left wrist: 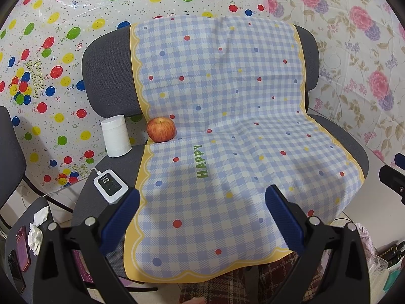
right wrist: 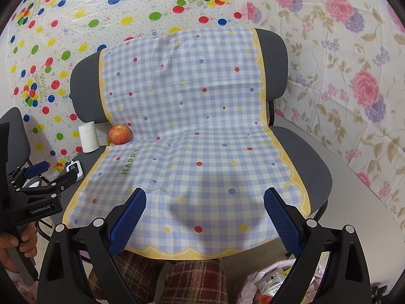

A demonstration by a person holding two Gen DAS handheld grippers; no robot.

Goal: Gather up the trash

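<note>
A grey chair (left wrist: 108, 58) is draped with a blue-checked cloth (left wrist: 222, 126) marked HAPPY. At the seat's back left sit a red apple (left wrist: 161, 129), a white paper roll (left wrist: 116, 135) and a white device with a cable (left wrist: 110, 185). All three show in the right wrist view too: apple (right wrist: 120, 134), roll (right wrist: 88, 137), device (right wrist: 76, 168). My left gripper (left wrist: 202, 202) is open and empty over the seat's front. My right gripper (right wrist: 205, 202) is open and empty over the front edge. A trash bag (right wrist: 268, 283) with scraps sits low right.
Crumpled white tissues (left wrist: 36, 230) and a red phone (left wrist: 21, 245) lie on a second seat at the low left. Another chair (right wrist: 15, 136) stands left. Balloon and floral sheets cover the walls. My left gripper (right wrist: 45, 174) shows in the right wrist view.
</note>
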